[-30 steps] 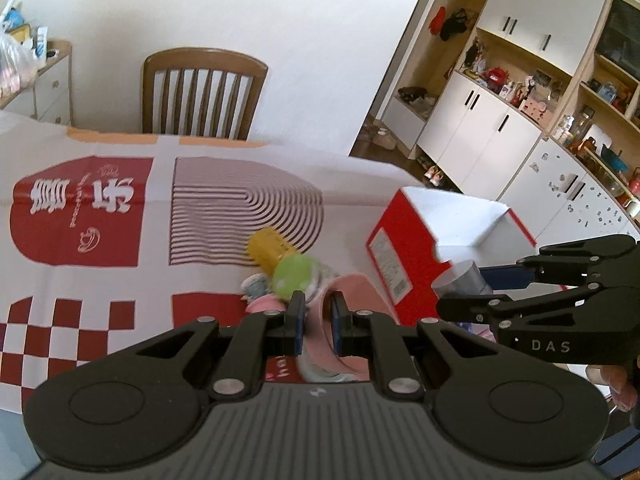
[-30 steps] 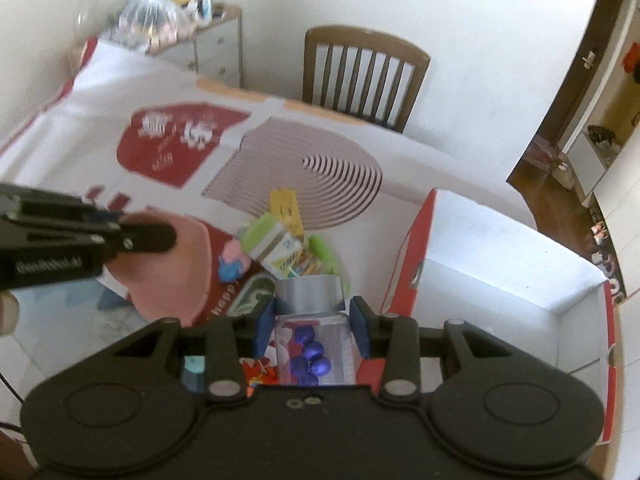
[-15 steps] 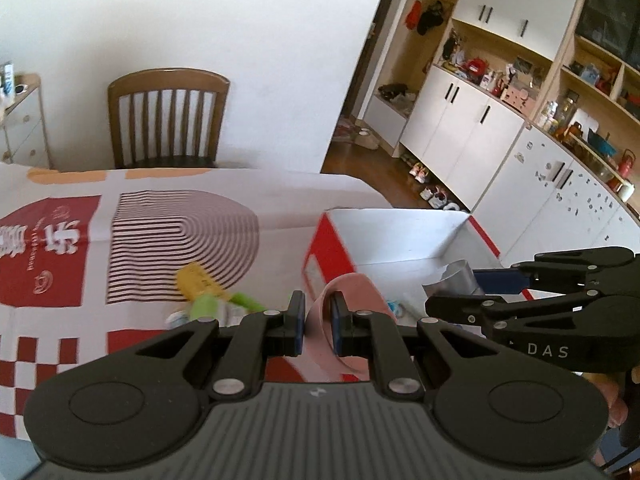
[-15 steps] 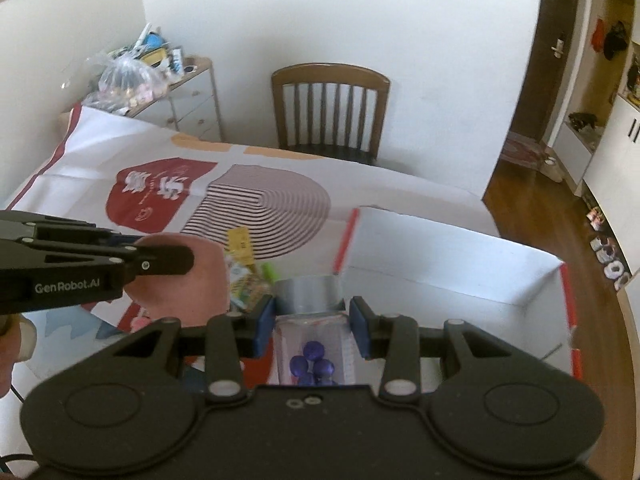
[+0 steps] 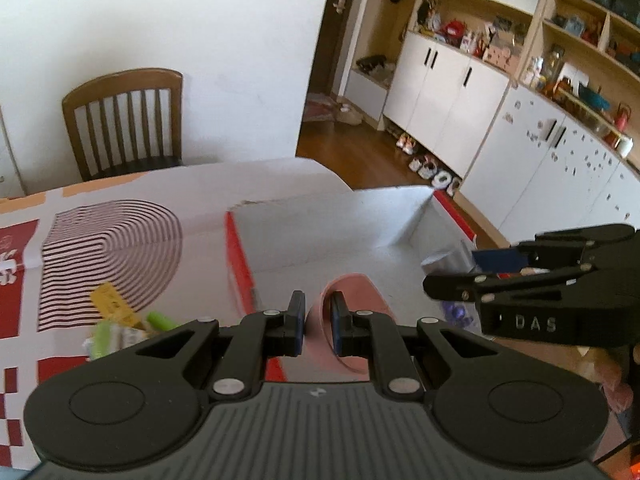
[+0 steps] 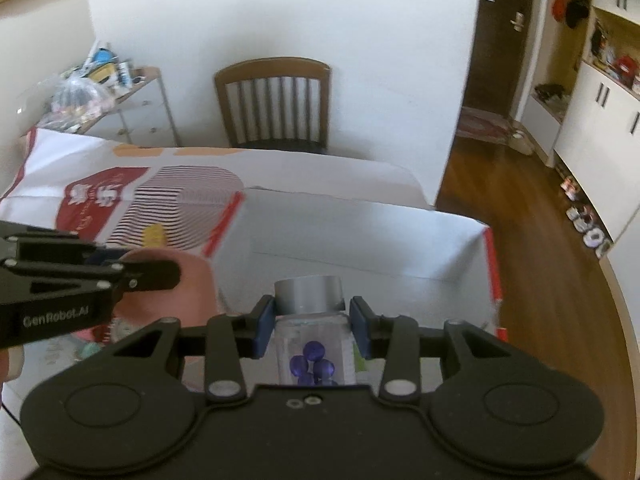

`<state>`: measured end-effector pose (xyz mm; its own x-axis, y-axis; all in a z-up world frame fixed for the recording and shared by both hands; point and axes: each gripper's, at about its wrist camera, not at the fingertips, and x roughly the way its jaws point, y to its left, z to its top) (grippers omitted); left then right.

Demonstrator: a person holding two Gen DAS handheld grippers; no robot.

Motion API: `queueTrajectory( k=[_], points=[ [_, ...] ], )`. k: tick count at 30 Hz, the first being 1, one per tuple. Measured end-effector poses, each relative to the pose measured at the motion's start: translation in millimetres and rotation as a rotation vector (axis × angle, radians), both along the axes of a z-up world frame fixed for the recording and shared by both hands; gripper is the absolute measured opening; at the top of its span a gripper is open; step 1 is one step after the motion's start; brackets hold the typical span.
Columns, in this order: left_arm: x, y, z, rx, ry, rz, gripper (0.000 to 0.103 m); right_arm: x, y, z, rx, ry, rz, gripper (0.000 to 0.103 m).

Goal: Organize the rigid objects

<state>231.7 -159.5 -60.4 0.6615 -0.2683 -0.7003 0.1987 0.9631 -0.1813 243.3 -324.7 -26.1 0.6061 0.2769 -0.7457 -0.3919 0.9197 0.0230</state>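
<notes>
The left gripper (image 5: 317, 320) is pinching a pink cup (image 5: 352, 320) and the right gripper (image 6: 312, 326) a bead jar (image 6: 310, 320) over the empty box (image 5: 320, 232), while small items (image 5: 120, 320) are waiting far left.

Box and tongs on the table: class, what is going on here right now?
A person holds a pair of tongs in each hand. The left tongs are shut on the rim of a pink cup. The right tongs grip a clear jar with a grey lid and purple beads inside. Both items hang over the open white box, apparently about to go in. More small items lie on the tablecloth.
</notes>
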Motion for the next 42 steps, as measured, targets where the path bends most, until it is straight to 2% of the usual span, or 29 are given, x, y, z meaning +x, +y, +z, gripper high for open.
queueTrajectory(
  k=[10,15,20,31,42],
  points=[
    [35,-58,-39,0.094,0.095,-0.04,0.013,34,-42,-42,-0.006,0.08,-0.078,0.04],
    [52,-72,-65,0.15,0.161,-0.053,0.013,46,-47,-66,-0.005,0.132,-0.096,0.04],
    [61,-78,-83,0.16,0.218,-0.054,0.013,49,-46,-82,-0.006,0.17,-0.082,0.04],
    [74,-82,-104,0.171,0.33,-0.068,0.013,55,-39,-99,-0.047,0.206,-0.059,0.04],
    [82,-83,-106,0.181,0.385,-0.049,0.013,59,-41,-103,-0.05,0.224,-0.078,0.042]
  ],
)
